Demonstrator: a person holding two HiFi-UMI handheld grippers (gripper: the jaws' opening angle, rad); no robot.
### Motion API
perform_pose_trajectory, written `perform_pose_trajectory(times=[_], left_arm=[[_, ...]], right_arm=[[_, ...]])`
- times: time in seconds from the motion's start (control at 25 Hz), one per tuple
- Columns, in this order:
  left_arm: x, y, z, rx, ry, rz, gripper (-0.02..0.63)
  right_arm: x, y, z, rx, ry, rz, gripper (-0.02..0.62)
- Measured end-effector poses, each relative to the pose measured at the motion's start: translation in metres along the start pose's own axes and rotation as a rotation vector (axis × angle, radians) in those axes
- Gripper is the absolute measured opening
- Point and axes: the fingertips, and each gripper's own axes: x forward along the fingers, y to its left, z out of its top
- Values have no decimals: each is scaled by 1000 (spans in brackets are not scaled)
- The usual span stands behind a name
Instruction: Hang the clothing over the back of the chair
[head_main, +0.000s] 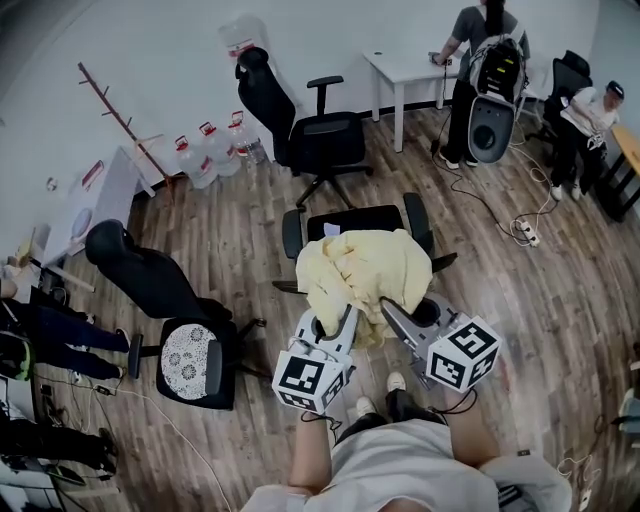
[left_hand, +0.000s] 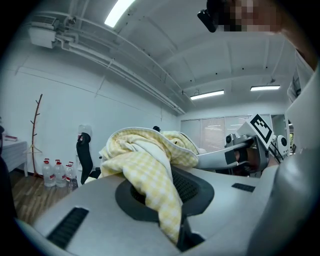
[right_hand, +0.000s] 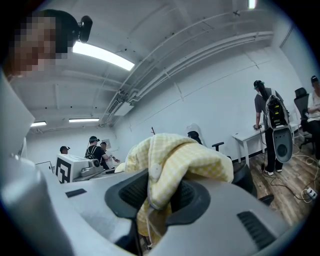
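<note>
A pale yellow checked piece of clothing (head_main: 358, 272) hangs bunched between my two grippers, above a black office chair (head_main: 352, 222) whose seat and armrests show just beyond it. The chair's back is hidden under the cloth. My left gripper (head_main: 338, 322) is shut on the clothing's left edge, and the fabric (left_hand: 150, 170) spills over its jaws (left_hand: 172, 215). At the cloth's right edge my right gripper (head_main: 393, 313) is also shut, with a fold (right_hand: 170, 165) pinched between its jaws (right_hand: 155, 210). Each gripper shows in the other's view: the right one (left_hand: 245, 150) and the left one (right_hand: 75, 167).
A second black chair (head_main: 310, 130) stands farther back. A third one (head_main: 150, 285), with a white patterned cushion (head_main: 188, 360), stands at the left. Water bottles (head_main: 205, 155) and a coat rack (head_main: 115, 115) line the wall. People stand by a white table (head_main: 410, 70); a power strip (head_main: 525, 232) lies at the right.
</note>
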Motion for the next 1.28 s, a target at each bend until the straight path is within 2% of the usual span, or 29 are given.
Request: perform_pose_trajectory(times=[0.64,0.96,1.28], left_arm=[[18,14,-27,-57,21,57,58],[26,19,-27,-54,20,69,58],[27,19,-34,-51,11,88,64]], right_arm=[[16,-20,-18,-13,2,-29,117],[21,-28,-15,-14,-14,-38,123],[22,-32,-21,-59,-33,-70,132]])
